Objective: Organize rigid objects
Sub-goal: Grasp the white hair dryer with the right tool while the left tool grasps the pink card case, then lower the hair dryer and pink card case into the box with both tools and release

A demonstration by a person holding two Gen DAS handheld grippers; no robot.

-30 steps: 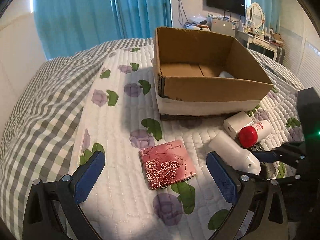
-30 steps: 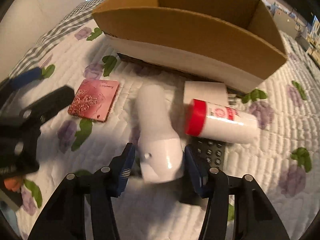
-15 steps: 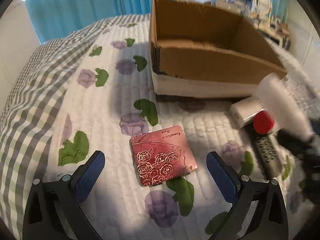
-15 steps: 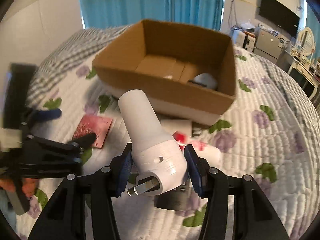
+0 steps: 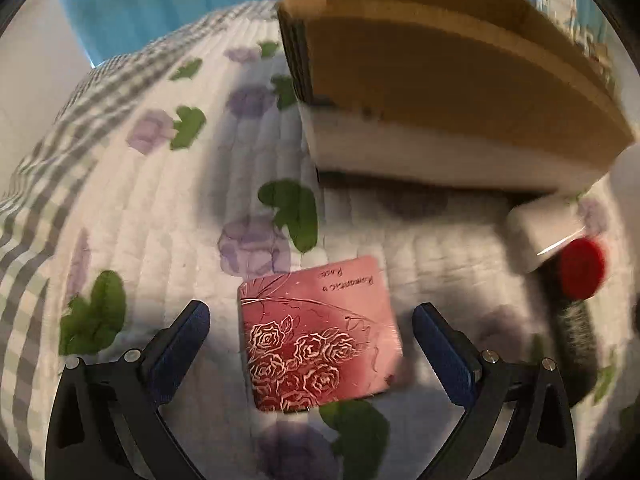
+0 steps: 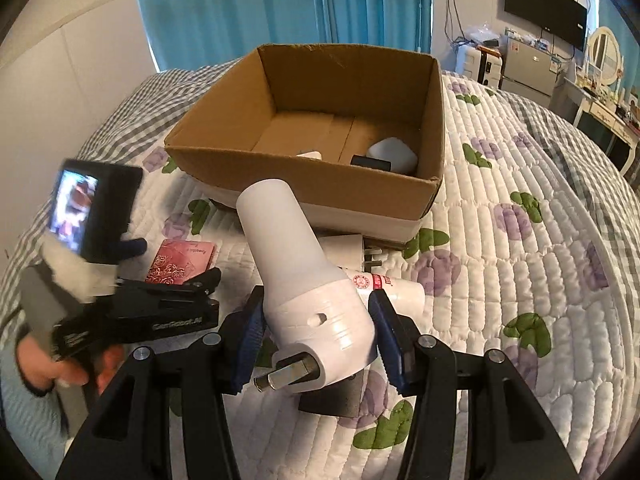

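Right gripper (image 6: 316, 344): jaws clamped on the white flashlight-shaped object (image 6: 304, 280), lower centre of frame, lifted off the bed.
Object look: smooth white plastic, narrow round barrel, wide ribbed base, metal stub at its end.
Left gripper (image 5: 310, 340): jaws wide apart, straddling the pink rose-embossed card case (image 5: 320, 336) on the quilt (image 5: 160, 208).
Cardboard box (image 6: 320, 184): open, upper centre.

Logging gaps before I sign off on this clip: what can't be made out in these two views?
- Box interior: in the left wrist view, the cardboard box near wall hides its contents.
- Remote: blurred in the left view; in the right, covered by the white device in the right gripper.
- Red-capped bottle: label too small, partly hidden by the device.
- Left gripper: contact with the pink card unclear.
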